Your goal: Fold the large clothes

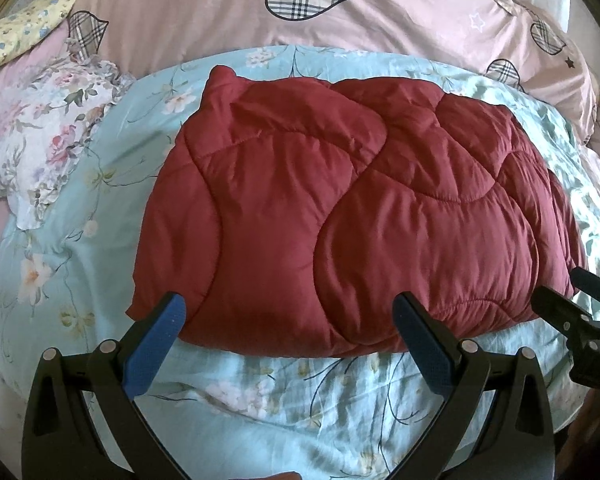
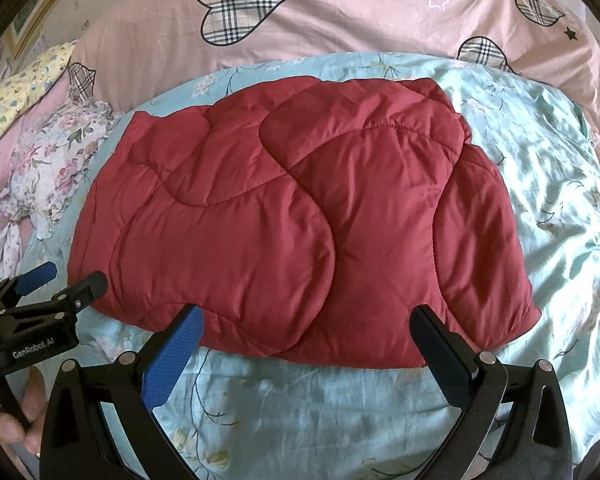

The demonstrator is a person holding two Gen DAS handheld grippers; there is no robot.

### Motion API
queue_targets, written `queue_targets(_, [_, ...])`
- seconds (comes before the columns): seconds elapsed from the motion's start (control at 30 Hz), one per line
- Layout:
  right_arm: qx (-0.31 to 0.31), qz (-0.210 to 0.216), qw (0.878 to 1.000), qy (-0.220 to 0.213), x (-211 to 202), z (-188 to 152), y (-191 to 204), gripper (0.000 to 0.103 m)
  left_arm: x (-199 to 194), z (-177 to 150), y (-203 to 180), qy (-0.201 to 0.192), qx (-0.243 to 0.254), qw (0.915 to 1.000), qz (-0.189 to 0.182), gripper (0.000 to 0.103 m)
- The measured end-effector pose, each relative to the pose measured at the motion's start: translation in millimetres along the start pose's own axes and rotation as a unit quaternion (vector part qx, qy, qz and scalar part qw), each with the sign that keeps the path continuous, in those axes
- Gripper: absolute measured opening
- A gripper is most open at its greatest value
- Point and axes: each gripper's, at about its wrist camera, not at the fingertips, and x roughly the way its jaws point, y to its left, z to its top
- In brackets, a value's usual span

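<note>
Red quilted jacket is lying folded into a puffy, wavy-stitched bundle on the light-blue floral sheet, so sleeves and collar are tucked out of sight. Left gripper and right gripper both hang wide open at its near edge, gripping nothing. Pink heart-print duvet gets cut off up top.

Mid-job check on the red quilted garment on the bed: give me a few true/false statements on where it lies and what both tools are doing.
1. The red quilted garment lies on the light blue floral sheet. True.
2. The left tool is shut on the garment. False: its jaws are open and hold nothing.
3. The right tool is open. True.
4. A green blanket lies behind the garment. False: a pink duvet with plaid hearts lies there.
</note>
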Motion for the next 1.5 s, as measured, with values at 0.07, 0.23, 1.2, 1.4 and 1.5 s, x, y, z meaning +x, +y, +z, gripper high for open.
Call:
queue_targets(0.07, [0.0,0.001,1.0,0.0,0.6,0.1,-0.4,0.103,-0.1,0.0,0.2,0.0,0.0,1.0,-0.001,0.103])
queue_targets(0.23, [0.001,0.003,1.0,0.0,0.4,-0.3,-0.4,0.103,-0.4,-0.4,0.0,-0.001,-0.001,1.0,-0.002,0.103])
queue_targets(1.2, [0.002,0.007,1.0,0.004,0.6,0.3,-1.8,0.103,-0.3,1.8,0.5,-0.004,0.001,1.0,-0.001,0.103])
queue_targets(1.4, [0.003,0.007,1.0,0.005,0.8,0.4,-1.8,0.103,0.4,1.5,1.8,-0.005,0.0,1.0,0.0,0.103])
queue_targets(1.5, [0.004,0.007,1.0,0.005,0.5,-0.1,-1.3,0.103,0.2,1.4,1.1,-0.006,-0.001,1.0,0.002,0.103])
